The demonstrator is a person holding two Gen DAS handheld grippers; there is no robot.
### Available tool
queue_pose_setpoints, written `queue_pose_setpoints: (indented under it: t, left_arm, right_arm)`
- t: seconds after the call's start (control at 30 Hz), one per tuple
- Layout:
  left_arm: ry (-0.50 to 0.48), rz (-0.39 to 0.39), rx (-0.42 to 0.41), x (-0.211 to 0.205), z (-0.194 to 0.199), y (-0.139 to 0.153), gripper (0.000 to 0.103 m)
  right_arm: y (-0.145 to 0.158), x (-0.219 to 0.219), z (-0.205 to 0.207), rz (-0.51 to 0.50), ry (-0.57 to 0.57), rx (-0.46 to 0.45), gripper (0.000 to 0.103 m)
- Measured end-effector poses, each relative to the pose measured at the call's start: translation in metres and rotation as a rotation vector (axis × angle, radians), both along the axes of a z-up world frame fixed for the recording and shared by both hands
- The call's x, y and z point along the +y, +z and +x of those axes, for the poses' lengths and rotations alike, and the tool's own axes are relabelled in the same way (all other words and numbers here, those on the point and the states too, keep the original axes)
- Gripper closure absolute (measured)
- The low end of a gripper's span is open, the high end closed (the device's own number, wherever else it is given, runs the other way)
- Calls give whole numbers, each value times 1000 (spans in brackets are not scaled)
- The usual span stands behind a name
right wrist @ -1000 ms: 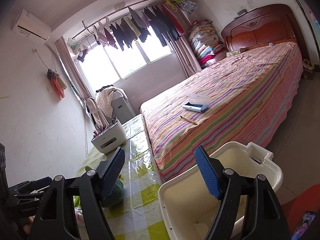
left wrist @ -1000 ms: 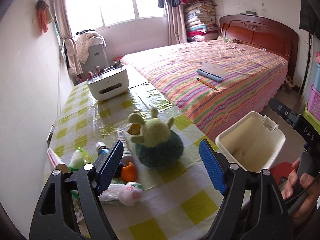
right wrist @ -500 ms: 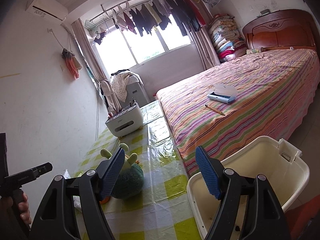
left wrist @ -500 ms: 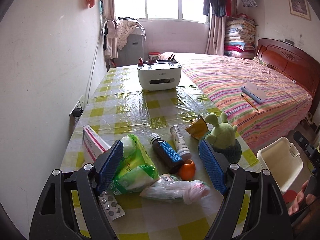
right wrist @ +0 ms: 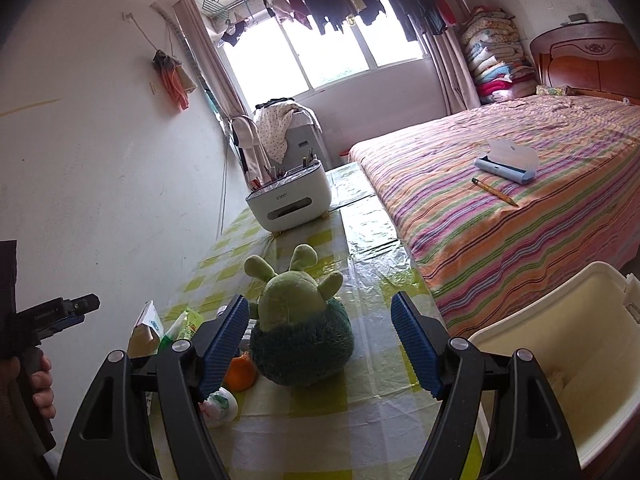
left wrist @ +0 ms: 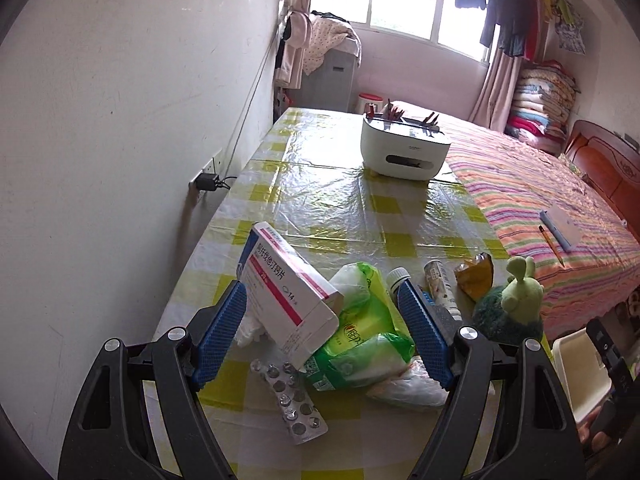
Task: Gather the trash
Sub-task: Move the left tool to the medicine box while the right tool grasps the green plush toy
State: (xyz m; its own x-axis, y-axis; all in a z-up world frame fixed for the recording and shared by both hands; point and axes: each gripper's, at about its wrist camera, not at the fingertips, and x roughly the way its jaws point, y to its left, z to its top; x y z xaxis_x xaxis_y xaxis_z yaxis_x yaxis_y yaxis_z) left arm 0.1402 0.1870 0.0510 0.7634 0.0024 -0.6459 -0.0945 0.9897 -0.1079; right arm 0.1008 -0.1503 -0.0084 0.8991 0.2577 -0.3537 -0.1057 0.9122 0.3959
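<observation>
Two grippers spread wide, nothing held: left gripper, right gripper
Pill box light, stiff cardboard; pinch its long flat sides

A green plush toy sits on the checked table, with a white organizer box farther back beside the striped bed.
</observation>
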Motion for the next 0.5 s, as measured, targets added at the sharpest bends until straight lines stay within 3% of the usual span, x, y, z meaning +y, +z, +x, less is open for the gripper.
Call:
queue_pose_setpoints:
  t: [0.17, 0.27, 0.37, 0.5]
  left_arm:
    - [48, -118, 101, 29, 14, -18, 26]
    - [95, -146, 154, 37, 25, -29, 26]
    - [131, -124, 171, 38, 37, -33, 26]
    - [142, -12, 168, 19, 58, -28, 26]
  right_arm:
    - [-8, 11, 20, 27, 35, 61, 31]
    - [-10, 16, 29, 34, 34, 81, 31]
    - [-12, 19, 34, 50, 40, 94, 31]
    - [-14, 26, 38, 40, 51, 103, 31]
